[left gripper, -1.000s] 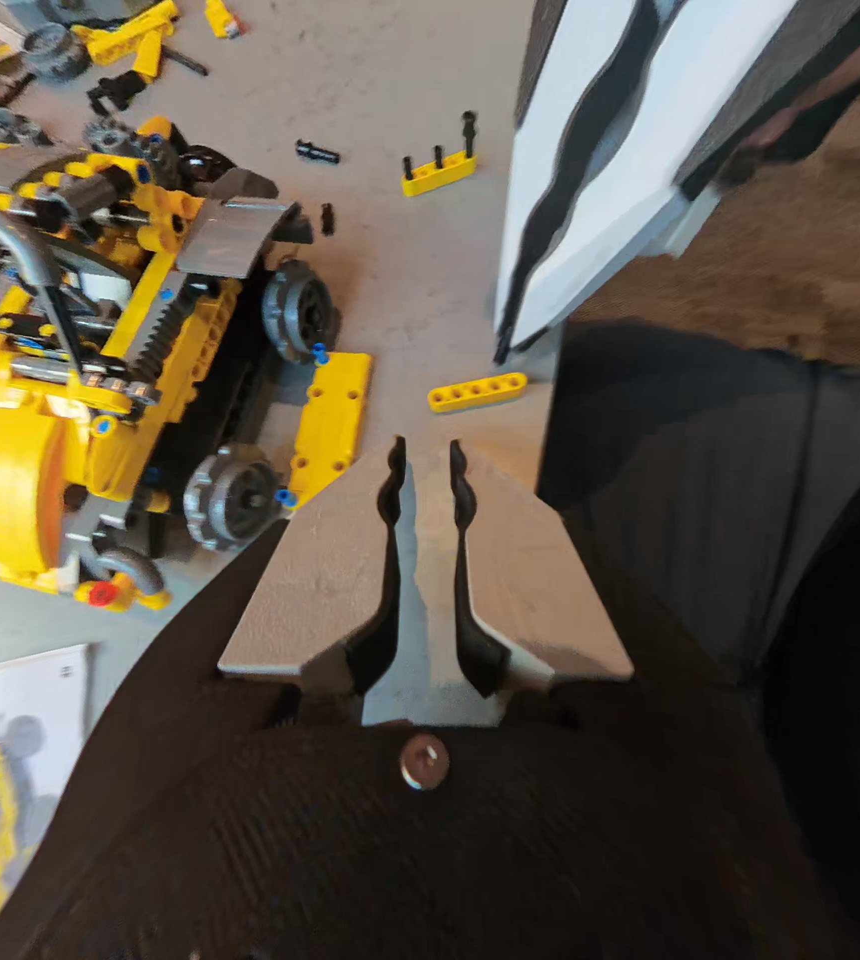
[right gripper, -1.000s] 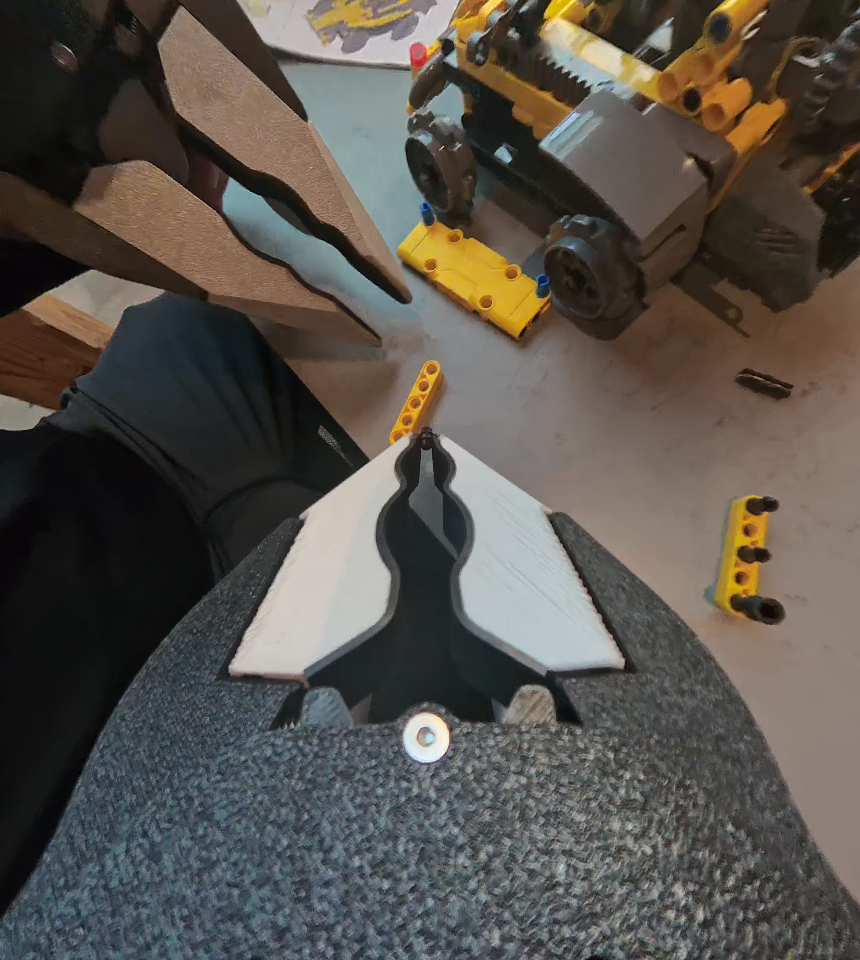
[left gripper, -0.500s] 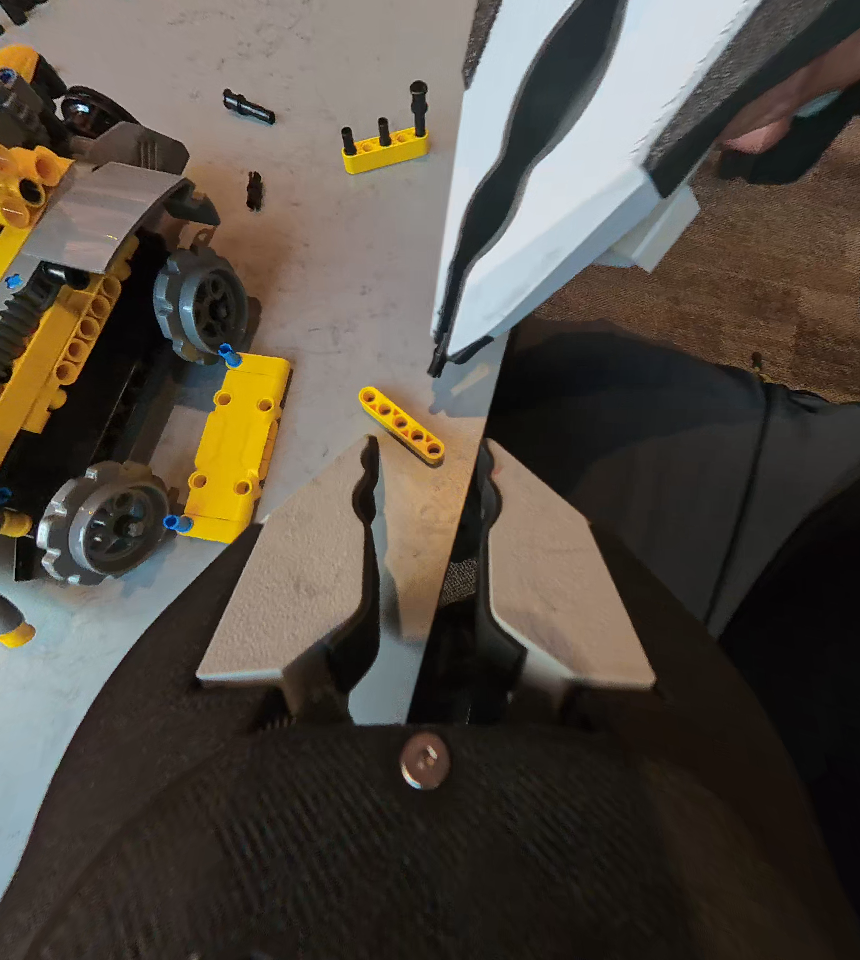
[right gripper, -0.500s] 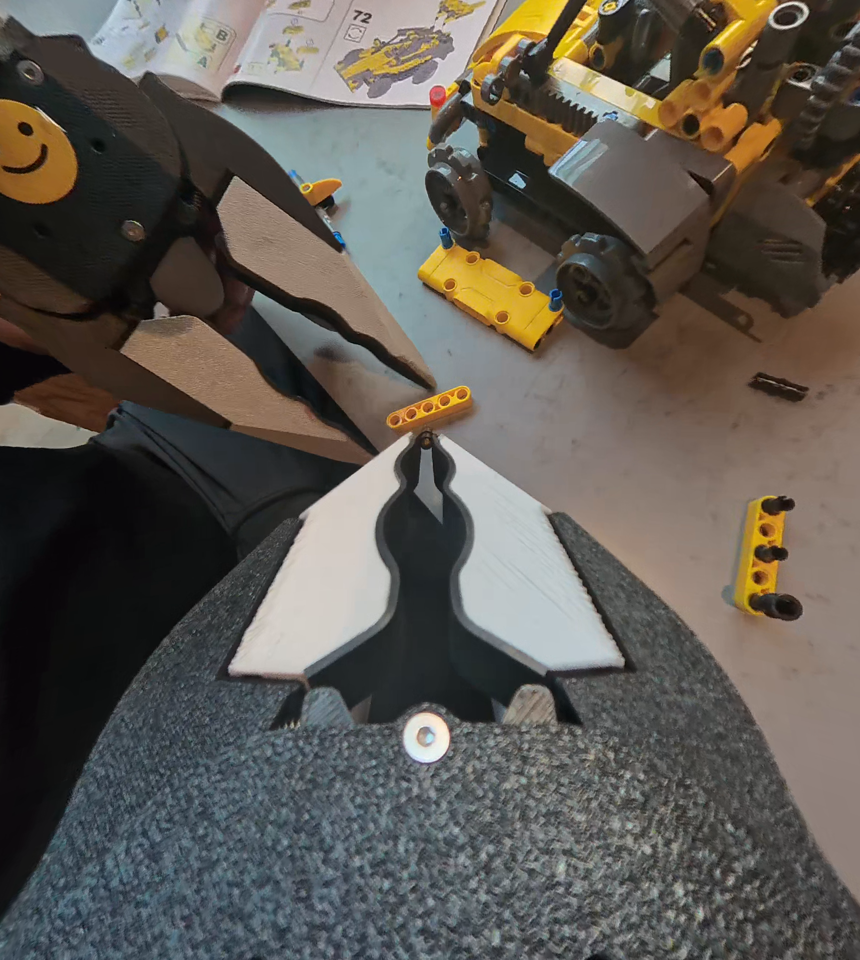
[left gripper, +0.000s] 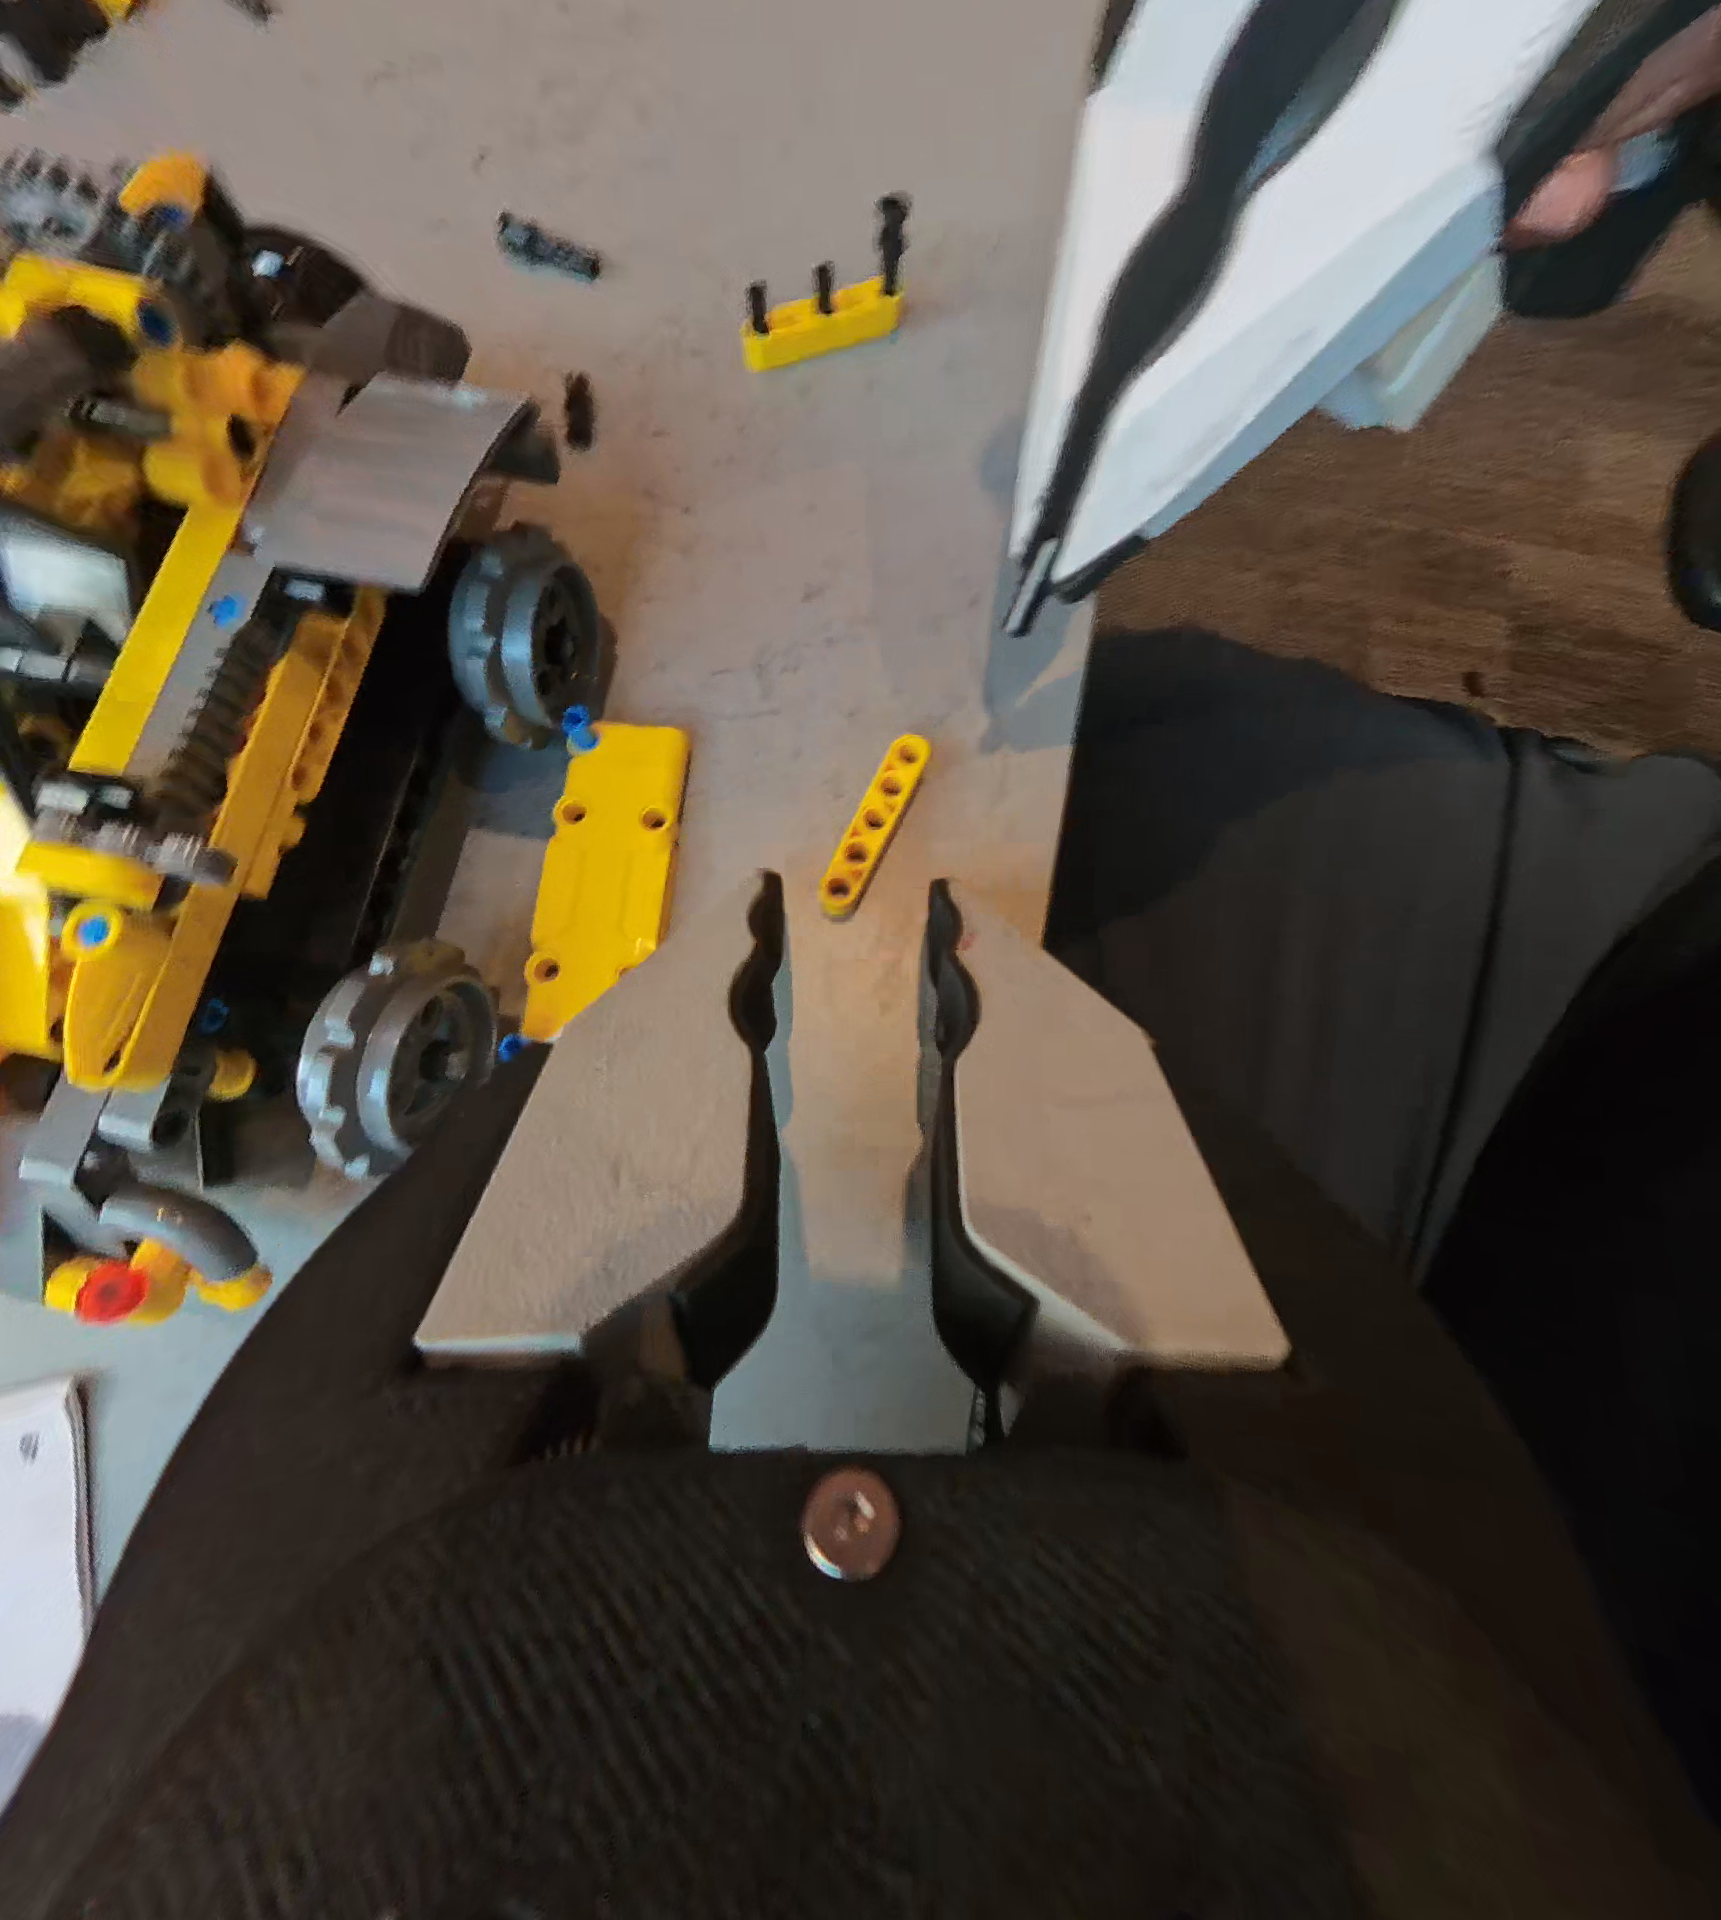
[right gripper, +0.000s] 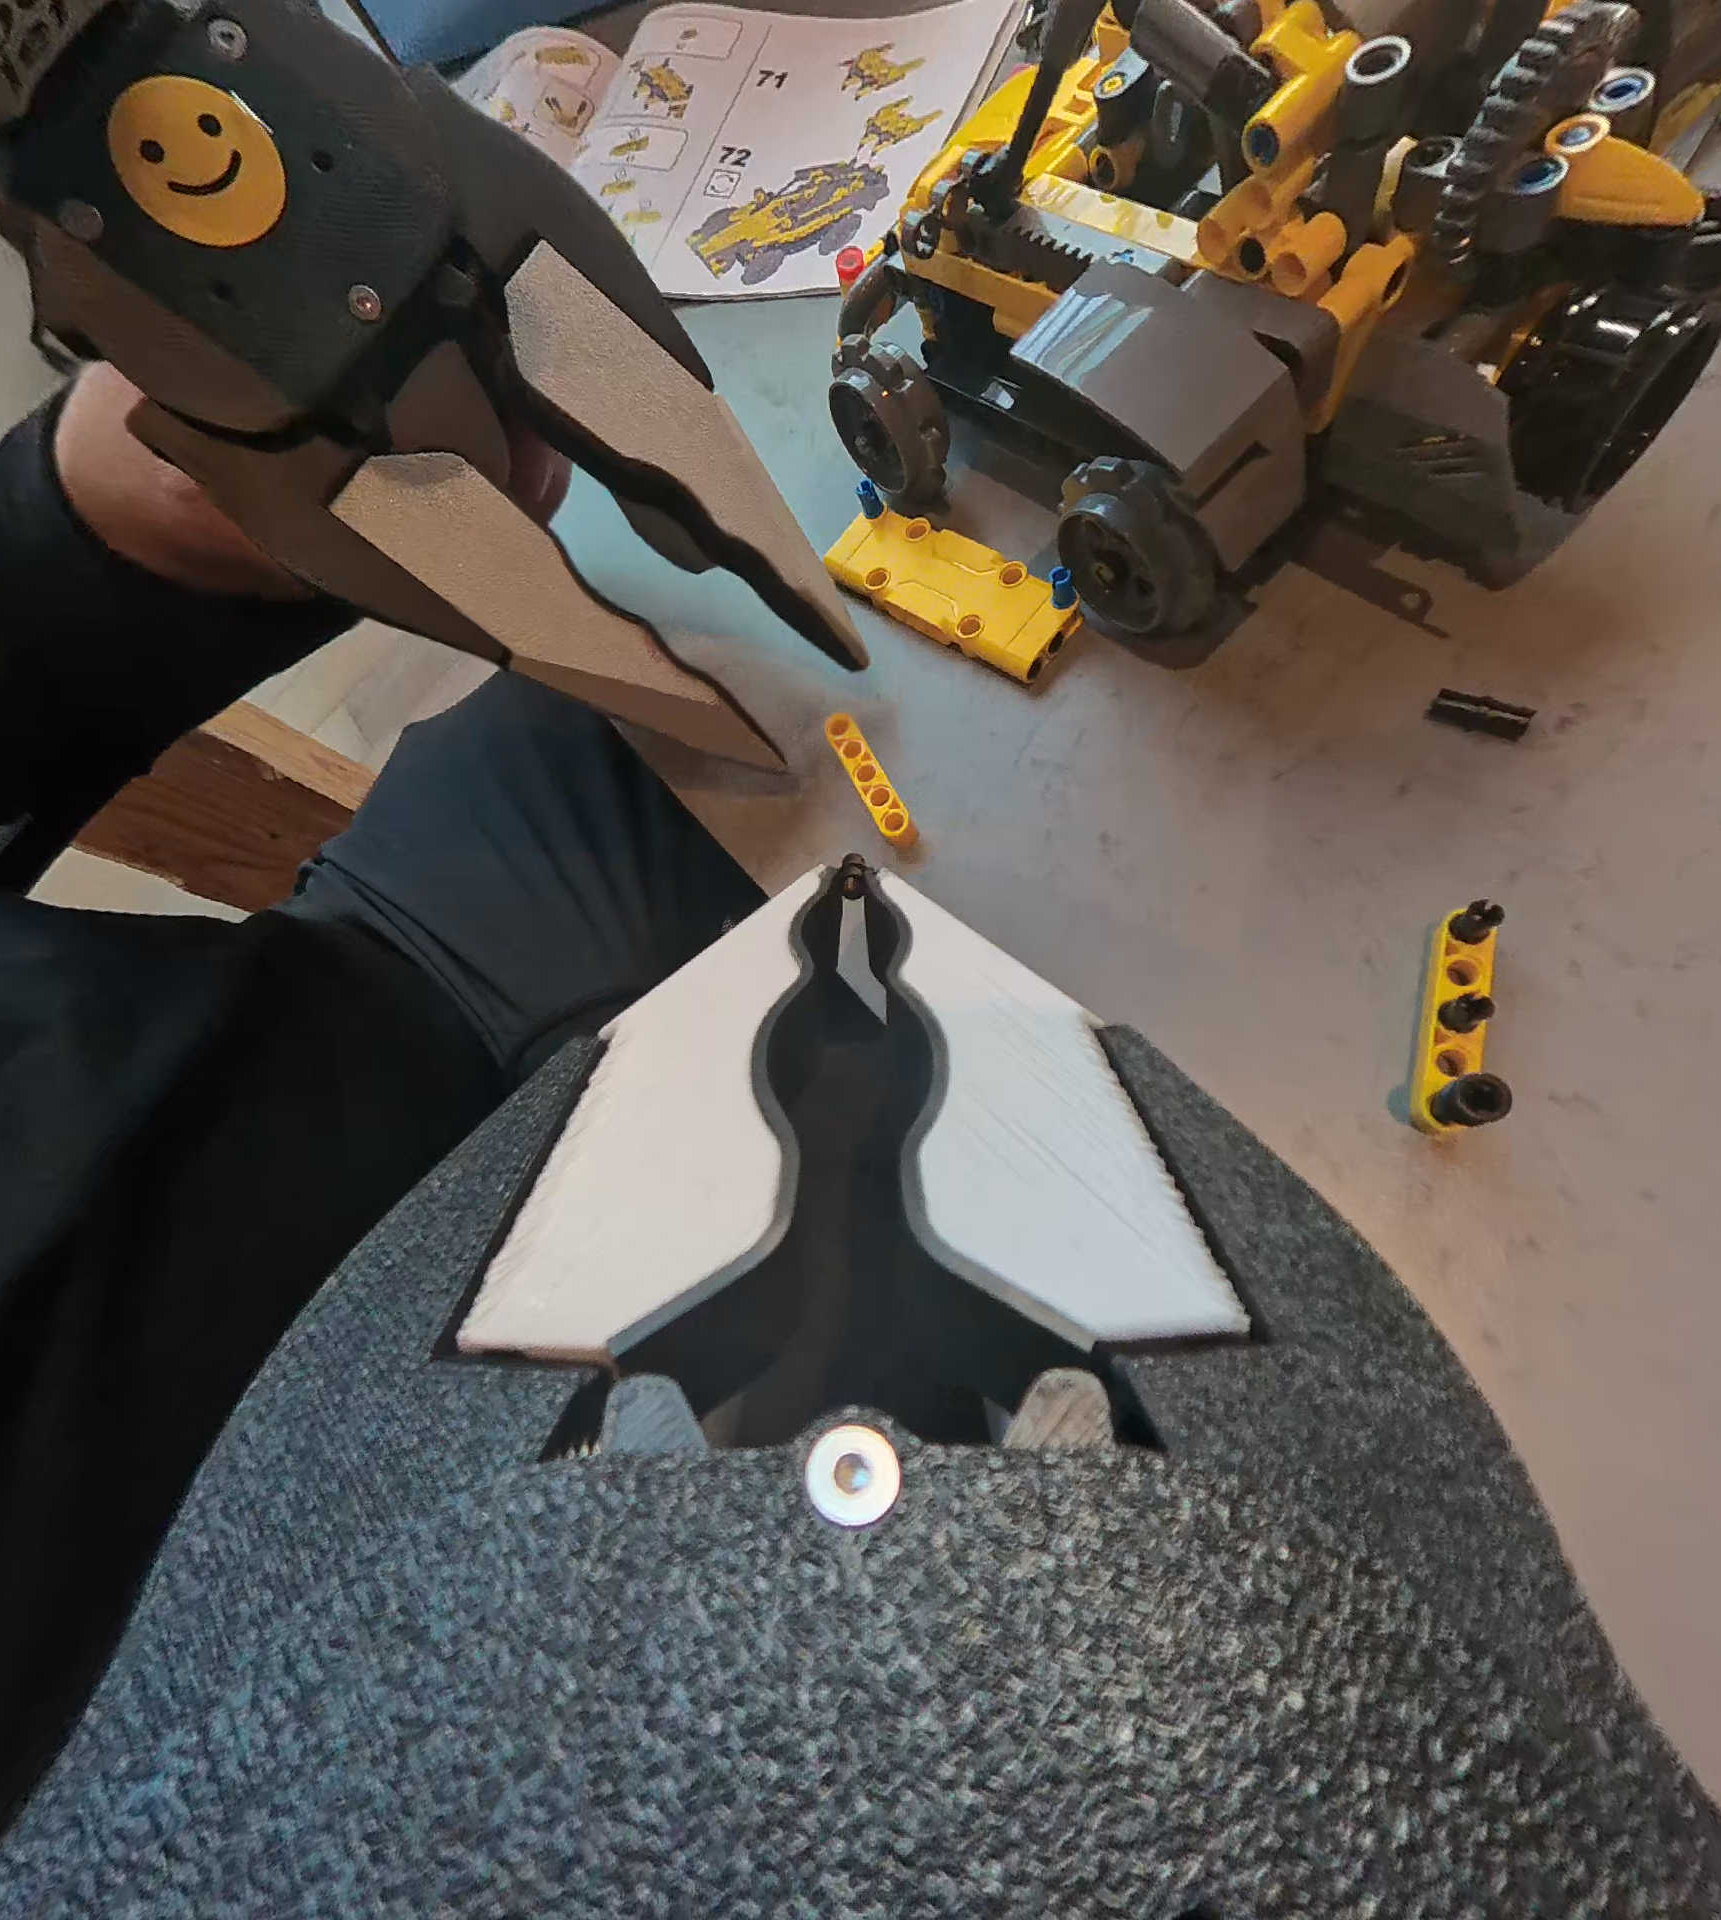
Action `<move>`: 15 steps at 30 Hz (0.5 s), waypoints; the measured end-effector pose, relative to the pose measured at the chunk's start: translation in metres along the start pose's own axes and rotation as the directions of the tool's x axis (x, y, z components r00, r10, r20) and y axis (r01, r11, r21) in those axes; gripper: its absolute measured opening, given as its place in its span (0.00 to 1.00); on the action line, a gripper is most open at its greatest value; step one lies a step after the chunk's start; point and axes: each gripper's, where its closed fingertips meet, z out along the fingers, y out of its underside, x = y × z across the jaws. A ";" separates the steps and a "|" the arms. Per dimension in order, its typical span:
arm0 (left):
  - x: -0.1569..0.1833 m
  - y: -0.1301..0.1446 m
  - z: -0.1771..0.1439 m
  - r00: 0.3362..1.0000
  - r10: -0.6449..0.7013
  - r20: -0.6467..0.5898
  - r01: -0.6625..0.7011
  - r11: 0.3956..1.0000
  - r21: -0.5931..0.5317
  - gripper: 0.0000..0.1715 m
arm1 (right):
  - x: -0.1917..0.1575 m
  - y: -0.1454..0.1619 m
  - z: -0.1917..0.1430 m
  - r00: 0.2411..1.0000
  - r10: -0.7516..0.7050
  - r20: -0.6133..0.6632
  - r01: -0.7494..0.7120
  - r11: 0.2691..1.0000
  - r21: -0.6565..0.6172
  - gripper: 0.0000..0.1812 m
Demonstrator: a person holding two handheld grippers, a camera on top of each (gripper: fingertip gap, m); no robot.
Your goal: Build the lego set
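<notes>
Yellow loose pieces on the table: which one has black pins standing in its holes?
The short yellow beam lying right of the right gripper. The thin yellow beam and flat yellow panel carry no black pins.

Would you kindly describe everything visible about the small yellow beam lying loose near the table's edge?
The small yellow beam is a thin, flat strip of glossy plastic with rounded ends and a row of five round holes. It lies flat on the grey table, unattached, near the edge. It sits just ahead of the open left gripper, one end close to the gap between the tips; no contact shows. The yellow panel beside the model lies apart from it.
</notes>
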 end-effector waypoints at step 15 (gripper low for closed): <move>0.012 -0.006 0.020 0.965 0.230 -0.128 -0.230 0.973 0.014 0.03 | 0.005 -0.005 0.014 0.970 -0.241 -0.024 0.233 0.957 -0.175 0.02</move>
